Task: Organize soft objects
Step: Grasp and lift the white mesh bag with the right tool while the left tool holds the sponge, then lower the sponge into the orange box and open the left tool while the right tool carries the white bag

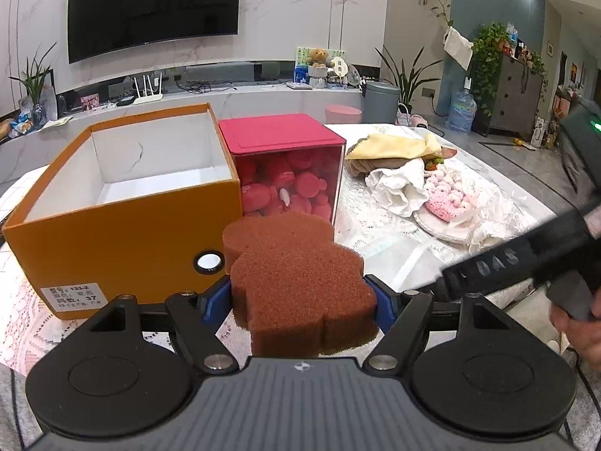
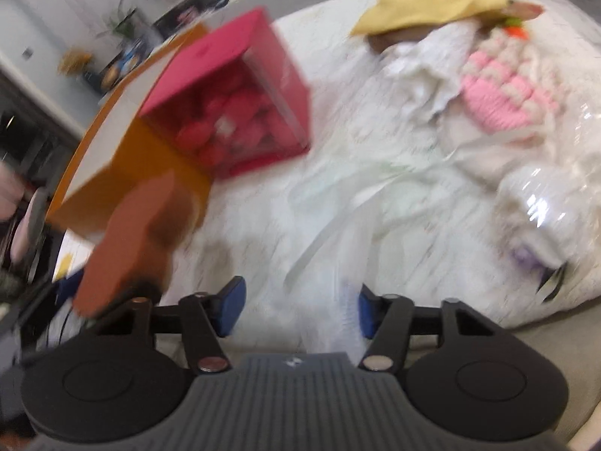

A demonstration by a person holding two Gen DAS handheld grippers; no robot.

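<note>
My left gripper [image 1: 302, 297] is shut on a brown bear-shaped sponge [image 1: 296, 274] and holds it above the table, just right of the front corner of an open orange box [image 1: 124, 233] with a white inside. The sponge also shows in the blurred right wrist view [image 2: 131, 240], in front of the orange box [image 2: 150, 173]. My right gripper [image 2: 298, 308] is open and empty above the white tablecloth. A pile of soft things lies at the right: a yellow cloth [image 1: 398, 146], a white cloth [image 1: 398, 188] and a pink knitted piece [image 1: 449, 195].
A red-lidded clear box [image 1: 289, 173] full of red items stands right of the orange box. The table carries a white lace cloth [image 1: 390, 240]. The right hand-held tool [image 1: 526, 259] crosses the right side of the left wrist view. Crinkled clear plastic [image 2: 544, 195] lies at the right.
</note>
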